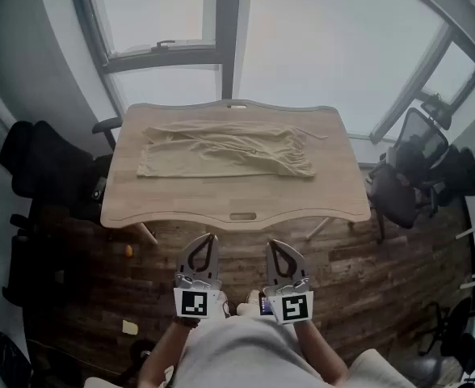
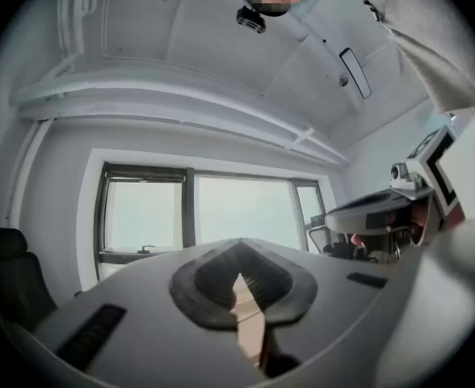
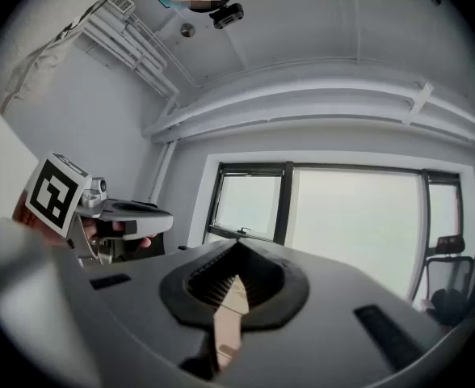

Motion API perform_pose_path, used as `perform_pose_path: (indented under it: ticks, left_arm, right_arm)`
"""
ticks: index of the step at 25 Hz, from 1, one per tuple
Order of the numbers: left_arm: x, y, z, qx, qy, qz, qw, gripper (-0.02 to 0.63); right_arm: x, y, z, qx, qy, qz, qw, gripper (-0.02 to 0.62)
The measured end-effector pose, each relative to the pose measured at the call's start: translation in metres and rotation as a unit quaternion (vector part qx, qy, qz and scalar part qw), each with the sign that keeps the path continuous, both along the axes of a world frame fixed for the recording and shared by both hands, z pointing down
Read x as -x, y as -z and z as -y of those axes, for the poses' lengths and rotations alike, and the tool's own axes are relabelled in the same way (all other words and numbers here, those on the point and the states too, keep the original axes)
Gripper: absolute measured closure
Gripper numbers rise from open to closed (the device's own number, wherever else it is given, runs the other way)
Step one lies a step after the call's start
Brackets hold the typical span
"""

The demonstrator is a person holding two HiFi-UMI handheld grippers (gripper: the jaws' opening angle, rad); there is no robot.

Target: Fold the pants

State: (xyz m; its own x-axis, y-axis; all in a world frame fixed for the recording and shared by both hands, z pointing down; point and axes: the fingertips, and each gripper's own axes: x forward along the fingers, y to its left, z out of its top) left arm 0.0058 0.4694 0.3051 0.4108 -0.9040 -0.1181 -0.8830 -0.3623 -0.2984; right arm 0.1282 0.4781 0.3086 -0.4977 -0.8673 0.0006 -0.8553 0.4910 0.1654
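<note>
Pants of beige soft cloth (image 1: 225, 152): position for the entry? (K)

Lying flat on the far half of the light wooden table with the wavy edge (image 1: 237, 204), long way left to right, wrinkled. Right end looks gathered, with a cord trailing off it, so likely the waistband, but not certain. Nothing touches them (M)

Grippers? (K)

Left grey gripper with marker cube (image 1: 207, 245) and right grey gripper with marker cube (image 1: 273, 249) are side by side over the dark plank floor (image 1: 367, 273). They are on this side of the table edge, well apart from the cloth. Both pairs of jaws are pressed together with nothing between them; each gripper's own view shows the pads meeting. Folding not yet begun (M)

Handling estimate? (K)

Light and limp, no stiffness: should sag and drape from any pinch point. Layers may slide over one another, or only the top layer may come up. The wood looks smooth, so a drag could shift the whole piece. Not fragile (M)

Where to take hold? (K)

Judgement: the two corners of one short end, one gripper each. Pinch through all layers at the hem or band, where the cloth is thickest, then carry that end over to the other. Jaws must open first. Keep clear of the loose cord (M)
</note>
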Motion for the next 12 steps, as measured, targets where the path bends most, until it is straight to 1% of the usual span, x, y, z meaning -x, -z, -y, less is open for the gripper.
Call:
perform_pose_path:
  ticks: [2,3,5,6,9,12]
  left_arm:
    - [0.013,-0.009,0.003,0.012,0.006,-0.010,0.9999,0.601]
    - [0.021,-0.015,0.005,0.021,0.011,-0.022,0.9995,0.601]
    - [0.036,-0.026,0.009,0.042,0.024,-0.057,0.9972,0.601]
    - [0.042,-0.031,0.012,0.052,0.028,-0.065,0.9961,0.601]
    - [0.051,-0.044,0.024,0.056,0.025,-0.065,0.9960,0.601]
    - [0.054,-0.061,0.037,0.069,0.023,-0.048,0.9962,0.600]
  right_arm:
    - [0.005,-0.005,0.005,0.009,-0.006,0.003,1.000,0.594]
    - [0.007,-0.008,0.008,0.013,-0.007,0.002,1.000,0.593]
    - [0.011,-0.013,0.013,0.017,-0.006,-0.006,1.000,0.591]
    - [0.013,-0.017,0.015,0.020,-0.006,-0.013,1.000,0.591]
    - [0.016,-0.027,0.024,0.027,-0.002,-0.028,0.999,0.591]
    - [0.011,-0.041,0.036,0.042,0.000,-0.042,0.998,0.591]
